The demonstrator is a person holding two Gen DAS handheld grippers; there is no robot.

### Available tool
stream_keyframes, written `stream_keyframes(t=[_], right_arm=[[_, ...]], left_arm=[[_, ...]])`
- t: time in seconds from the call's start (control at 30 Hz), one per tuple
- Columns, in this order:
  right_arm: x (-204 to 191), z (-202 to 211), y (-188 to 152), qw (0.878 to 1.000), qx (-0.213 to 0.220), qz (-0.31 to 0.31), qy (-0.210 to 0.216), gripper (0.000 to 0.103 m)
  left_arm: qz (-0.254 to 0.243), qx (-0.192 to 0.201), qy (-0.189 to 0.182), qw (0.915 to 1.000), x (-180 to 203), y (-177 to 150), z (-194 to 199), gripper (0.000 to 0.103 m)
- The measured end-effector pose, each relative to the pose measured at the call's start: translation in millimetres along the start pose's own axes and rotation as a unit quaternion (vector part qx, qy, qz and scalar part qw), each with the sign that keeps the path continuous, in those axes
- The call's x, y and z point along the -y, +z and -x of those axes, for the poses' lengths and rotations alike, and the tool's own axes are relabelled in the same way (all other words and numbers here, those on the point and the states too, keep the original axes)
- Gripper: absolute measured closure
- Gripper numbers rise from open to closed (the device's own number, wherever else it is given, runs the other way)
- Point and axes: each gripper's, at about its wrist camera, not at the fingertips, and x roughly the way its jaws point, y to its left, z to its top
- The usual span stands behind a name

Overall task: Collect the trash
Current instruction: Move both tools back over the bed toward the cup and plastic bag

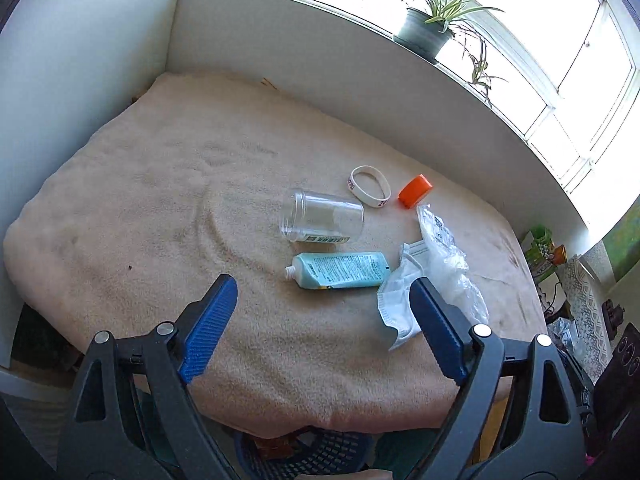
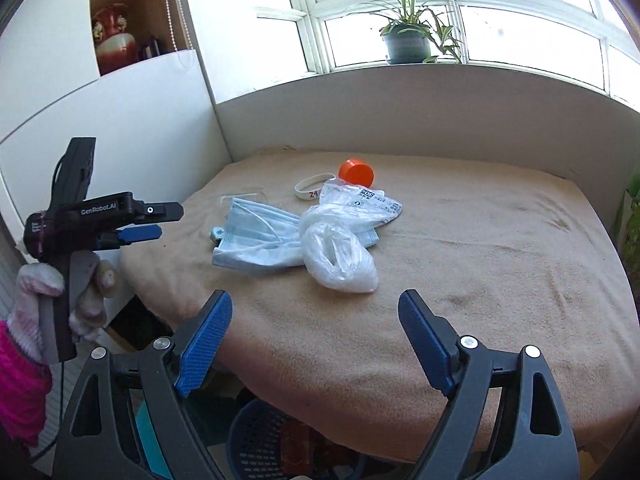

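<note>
Trash lies on a beige towel-covered table (image 1: pixel 160 200): a clear plastic jar (image 1: pixel 322 218) on its side, a teal tube (image 1: pixel 340 270), a face mask (image 1: pixel 398 304), a crumpled clear plastic bag (image 1: pixel 448 264), a white wristband (image 1: pixel 370 186) and an orange cap (image 1: pixel 416 191). My left gripper (image 1: pixel 322 292) is open and empty, above the table's near edge just short of the tube. My right gripper (image 2: pixel 316 306) is open and empty, in front of the bag (image 2: pixel 340 252) and mask (image 2: pixel 256 236). The cap (image 2: pixel 356 172) and wristband (image 2: pixel 310 188) lie behind. The left gripper also shows at the left of the right wrist view (image 2: pixel 156 220).
A dark blue mesh basket (image 2: pixel 256 440) with some items stands on the floor below the table's near edge. A white wall panel (image 2: pixel 400 112) borders the table's back and left. A potted plant (image 2: pixel 406 40) sits on the windowsill. Clutter stands to the table's right (image 1: pixel 576 280).
</note>
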Motion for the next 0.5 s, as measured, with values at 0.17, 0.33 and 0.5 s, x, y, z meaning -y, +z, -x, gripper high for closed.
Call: stream_keyframes(t=[0.17, 0.33, 0.5], right_arm=[[-4.4, -14.0, 14.3, 1.0, -0.019, 0.02, -0.01, 0.018], [-5.2, -30.4, 23.9, 0.999, -0.023, 0.03, -0.022, 0.018], [-5.4, -47.4, 29.2, 0.999, -0.033, 0.028, -0.015, 0.018]], left_arm=[[-0.007, -0.013, -0.001, 0.9999, 8.0, 24.8, -21.3, 0.013], [-0.015, -0.03, 0.009, 0.9994, 16.8, 39.5, -43.8, 0.013], [-0.027, -0.047, 0.025, 0.9982, 24.3, 44.4, -63.9, 0.013]])
